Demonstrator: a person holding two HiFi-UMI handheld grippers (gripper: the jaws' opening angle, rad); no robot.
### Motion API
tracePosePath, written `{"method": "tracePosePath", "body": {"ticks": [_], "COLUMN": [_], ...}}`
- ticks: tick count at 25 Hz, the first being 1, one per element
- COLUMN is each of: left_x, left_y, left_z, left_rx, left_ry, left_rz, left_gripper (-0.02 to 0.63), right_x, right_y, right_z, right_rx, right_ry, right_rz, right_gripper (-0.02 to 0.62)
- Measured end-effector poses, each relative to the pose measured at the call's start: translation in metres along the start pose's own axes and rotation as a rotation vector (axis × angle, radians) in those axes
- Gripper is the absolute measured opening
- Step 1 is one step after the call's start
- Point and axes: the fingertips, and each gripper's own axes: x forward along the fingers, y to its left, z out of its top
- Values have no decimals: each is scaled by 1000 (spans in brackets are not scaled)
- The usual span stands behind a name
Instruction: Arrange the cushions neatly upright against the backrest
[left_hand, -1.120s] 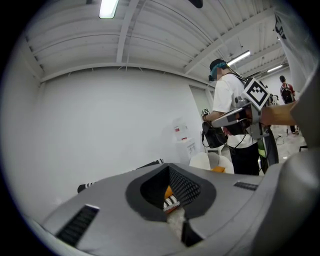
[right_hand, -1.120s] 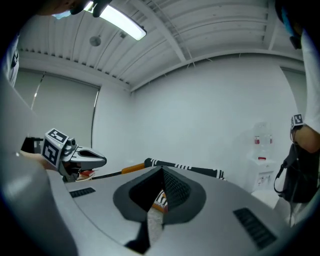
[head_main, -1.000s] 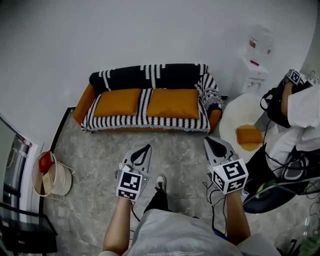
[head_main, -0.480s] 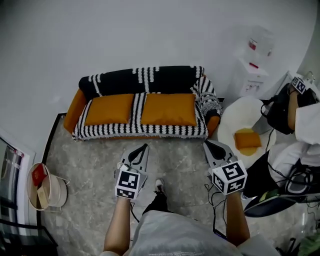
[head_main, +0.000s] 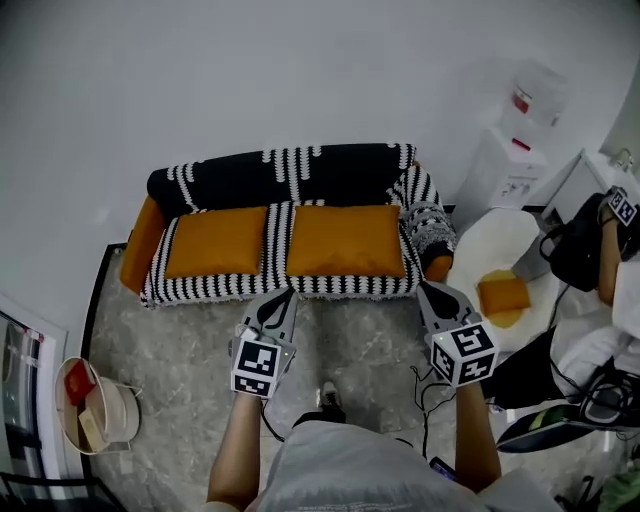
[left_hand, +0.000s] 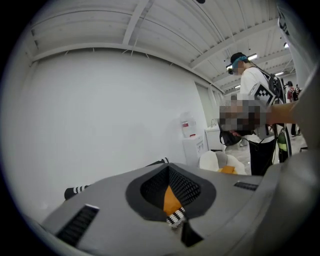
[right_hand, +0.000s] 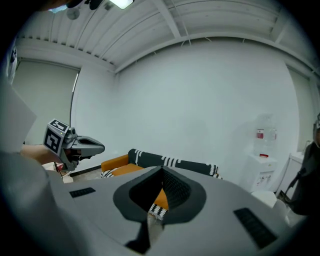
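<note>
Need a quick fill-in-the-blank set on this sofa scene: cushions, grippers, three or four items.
1. ___ orange cushions lie flat on the sofa seat.
2. A third orange cushion lies on the white chair, to the sofa's ___ in the head view.
3. The left gripper and right gripper both have jaws ___, holding nothing.
4. The throw over the sofa is striped black and ___.

Missing words: two; right; shut; white.

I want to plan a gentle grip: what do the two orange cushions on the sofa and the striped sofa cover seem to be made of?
The orange cushions look like soft matte fabric: no shine, puffed edges. The striped sofa cover looks knitted, probably yarn: ribbed black-and-white bands draping loosely.
</note>
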Motion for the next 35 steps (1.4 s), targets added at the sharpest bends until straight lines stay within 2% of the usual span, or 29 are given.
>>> {"method": "tracePosePath", "body": {"ticks": [12,16,21,25,30,35], "left_x": [66,77,91,109,140,196], "left_y": [86,98,107,108,118,133], "left_z": [-33,-42,-53,-58,-73,-83], "left_rx": [-51,-71,-86,-78,-97,-115], "left_ry": [27,42,73,99,144,194], "left_rz": [-29,-33,-54,-72,-54,-59], "left_gripper": [12,12,12,12,12,12], "right_x": [97,109,122,133,164,213], "right_y": [-7,-11,-23,-44,-74,-112], "right_z": [13,12,6,-5,-19,-21], "right_rx": [-8,-3,33,58,76,74], "right_ry": [66,89,98,120,158,191], "right_rz": [-34,-41,-91,-113,-110,-99], "right_gripper": [-8,-8,-8,-8,-8,-6]}}
